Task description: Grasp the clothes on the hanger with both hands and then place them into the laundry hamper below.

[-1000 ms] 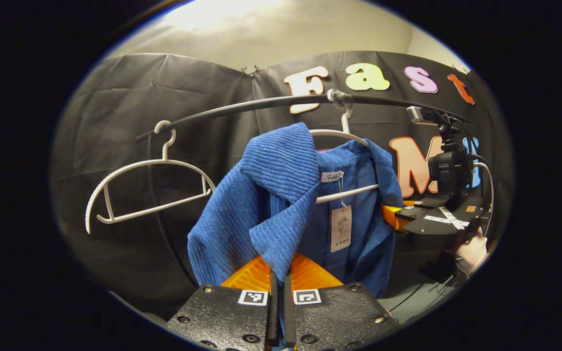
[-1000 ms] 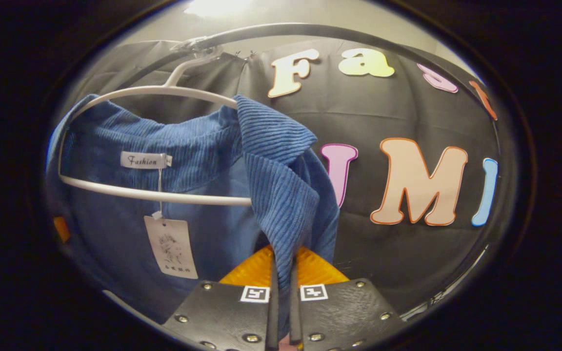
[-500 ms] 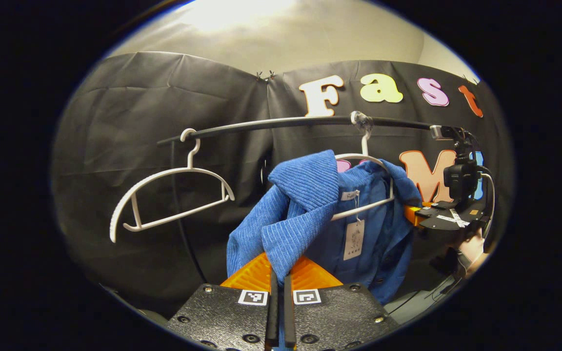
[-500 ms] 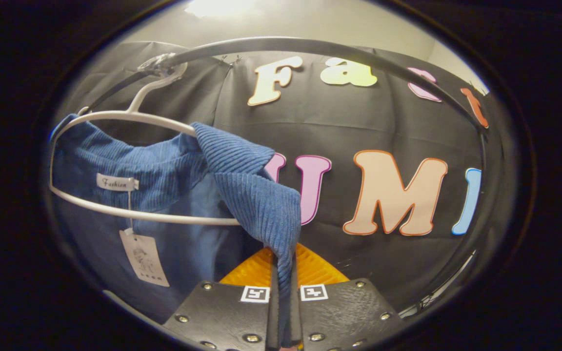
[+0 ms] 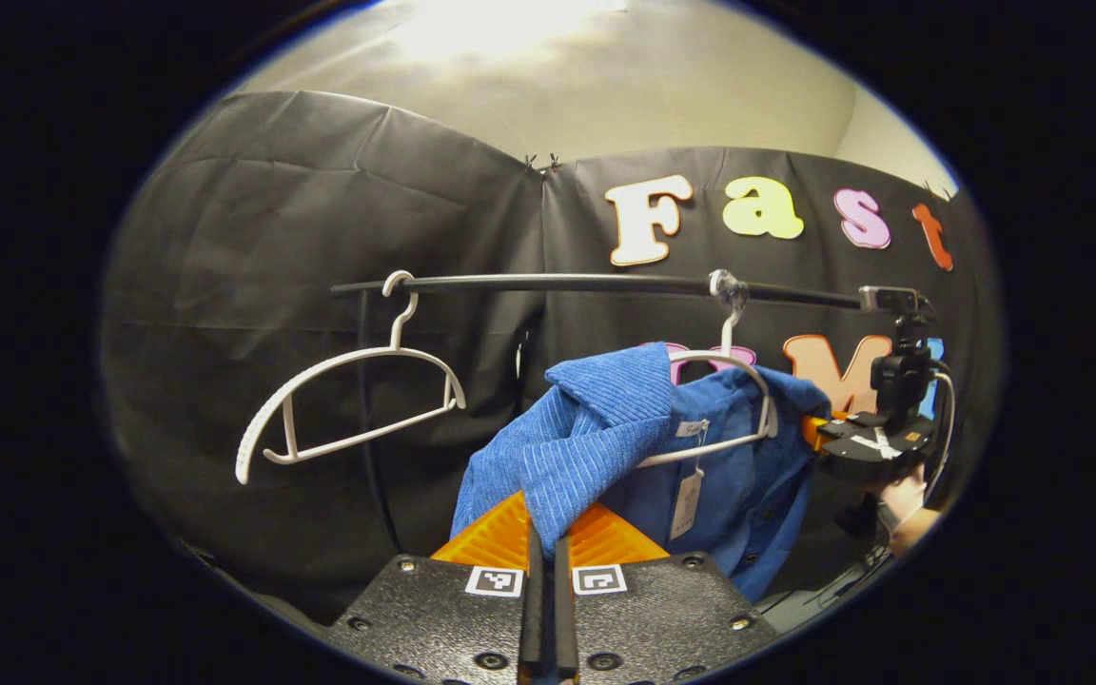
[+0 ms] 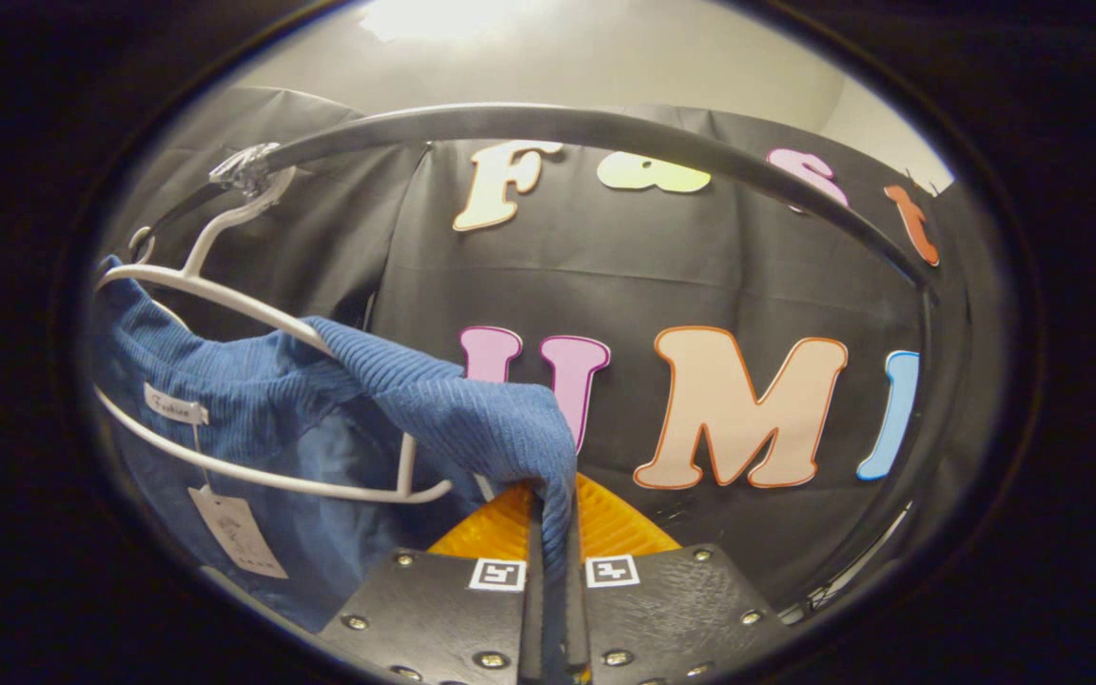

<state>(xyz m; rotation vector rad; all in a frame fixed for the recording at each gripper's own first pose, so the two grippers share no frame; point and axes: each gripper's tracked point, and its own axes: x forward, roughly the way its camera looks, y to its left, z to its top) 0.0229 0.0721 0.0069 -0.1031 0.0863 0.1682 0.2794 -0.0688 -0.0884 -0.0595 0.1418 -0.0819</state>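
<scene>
We see the shirt [image 5: 729, 476] draped on its hanger [image 5: 733, 381] under the rail [image 5: 586, 283], stretched left to right between our grippers. Left gripper [image 5: 543, 571]: jaws closed on the left shoulder fold. Right gripper [image 6: 553, 561]: jaws pinched on the right shoulder. The left gripper view adds a bare hanger [image 5: 348, 400] at left and a hand [image 5: 905, 499] at far right.

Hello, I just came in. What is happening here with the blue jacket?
A person holds a gripper in each hand and is taking a blue jacket off a white hanger on a black rail. The left gripper is shut on one front edge of the jacket, the right gripper on the other. The jacket is partly on the hanger, pulled forward. A second hanger hangs bare on the rail.
</scene>
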